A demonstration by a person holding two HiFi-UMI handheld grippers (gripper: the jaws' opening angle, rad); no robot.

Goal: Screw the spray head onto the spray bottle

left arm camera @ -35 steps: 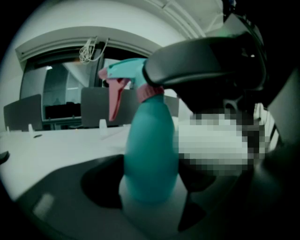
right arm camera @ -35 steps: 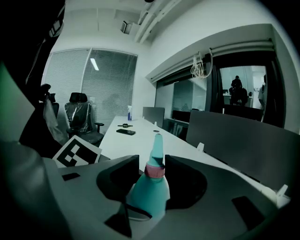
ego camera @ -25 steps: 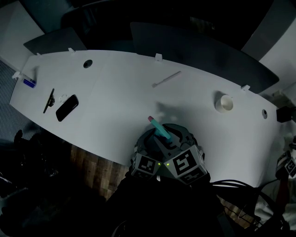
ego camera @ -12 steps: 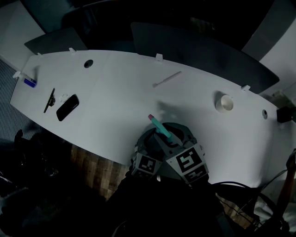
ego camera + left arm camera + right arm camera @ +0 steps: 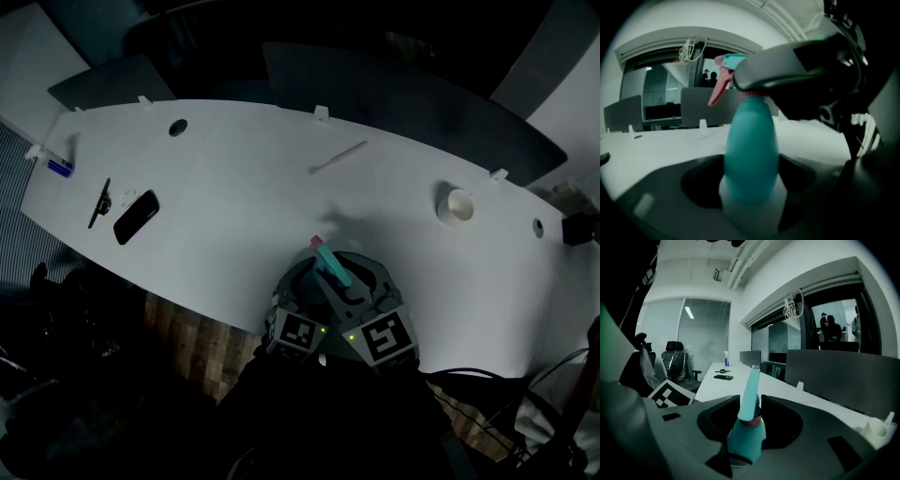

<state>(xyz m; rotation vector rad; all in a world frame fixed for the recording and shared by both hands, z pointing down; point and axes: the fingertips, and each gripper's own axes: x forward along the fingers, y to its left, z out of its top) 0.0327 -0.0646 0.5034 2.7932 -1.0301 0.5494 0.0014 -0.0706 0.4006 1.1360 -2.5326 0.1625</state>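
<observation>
Teal spray bottle [image 5: 751,150]: upright, clamped low on its body by the left gripper [image 5: 750,185], near the front edge of the white desk [image 5: 234,187]. Right gripper [image 5: 751,418]: closed on the spray head [image 5: 751,385] at its collar. Hazards: a tilted head may cross-thread, and twisting force may spin the smooth bottle in the left jaws.

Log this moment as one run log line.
left tool: clamped on spray bottle | right tool: clamped on spray head | spray head: sitting on bottle neck
</observation>
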